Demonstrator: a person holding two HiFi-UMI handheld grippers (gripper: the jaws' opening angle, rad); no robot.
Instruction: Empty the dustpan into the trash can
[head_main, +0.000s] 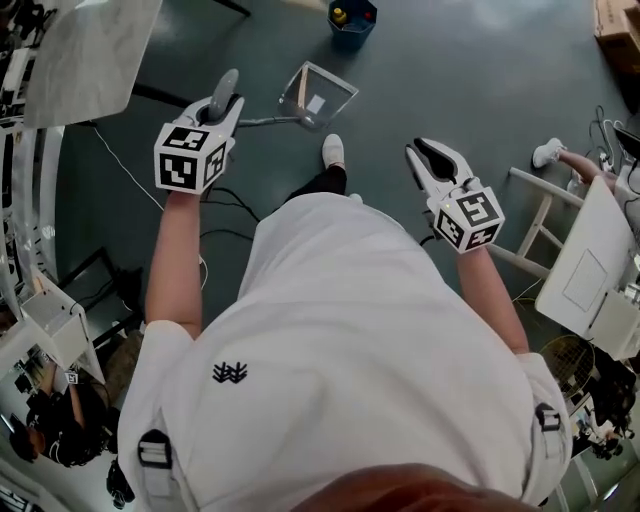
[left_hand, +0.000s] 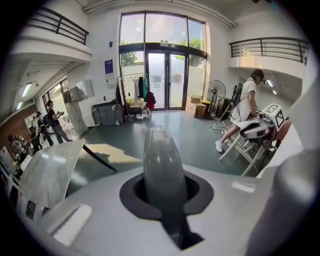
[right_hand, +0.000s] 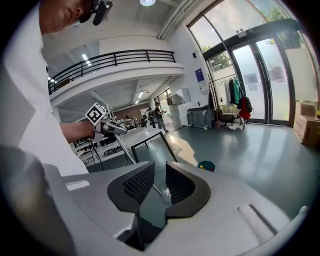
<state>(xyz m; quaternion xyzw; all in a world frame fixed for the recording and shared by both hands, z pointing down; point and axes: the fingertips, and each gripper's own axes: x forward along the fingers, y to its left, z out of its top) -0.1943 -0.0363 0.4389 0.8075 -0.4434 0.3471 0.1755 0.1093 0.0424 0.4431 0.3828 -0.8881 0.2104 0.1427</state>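
Observation:
A clear dustpan (head_main: 318, 95) on a long thin handle (head_main: 265, 121) hangs over the dark floor ahead of me. My left gripper (head_main: 226, 92) is shut on the handle's near end. In the left gripper view its jaws (left_hand: 159, 137) stand closed and the dustpan is out of sight. A small blue trash can (head_main: 352, 22) stands on the floor just beyond the dustpan; it also shows in the right gripper view (right_hand: 206, 165). My right gripper (head_main: 432, 160) is held apart at the right, open, with nothing between its fingers (right_hand: 159, 182). The left gripper (right_hand: 106, 125) with the handle appears there too.
A white table (head_main: 90, 50) with black legs stands at the far left. A white chair (head_main: 540, 225) and another white table (head_main: 590, 270) are at the right, where another person (left_hand: 247, 100) stands. Cables (head_main: 225, 200) lie on the floor. My shoe (head_main: 333, 150) is near the dustpan.

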